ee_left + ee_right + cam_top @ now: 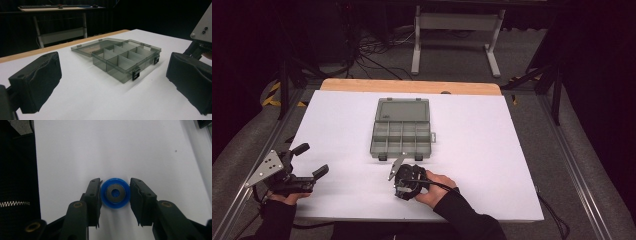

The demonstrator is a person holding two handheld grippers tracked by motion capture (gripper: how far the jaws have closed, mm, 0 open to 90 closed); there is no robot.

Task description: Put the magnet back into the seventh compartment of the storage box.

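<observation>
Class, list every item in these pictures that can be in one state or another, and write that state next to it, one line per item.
Compartment box: open, lid laid back flat on the table, compartments empty.
Front latches: undone.
Blue wheel: lying flat on the table, between the right gripper's jaws.
Right gripper: jaws set either side of the wheel; grip not certain.
Left gripper: open, holding nothing.

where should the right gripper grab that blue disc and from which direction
By its outer rim, from straight above. The blue disc lies flat on the white table, so only its round edge offers two opposite faces. The right gripper already straddles it, one jaw on each side, apparently touching the rim. I can't tell if it's clamped.
</observation>
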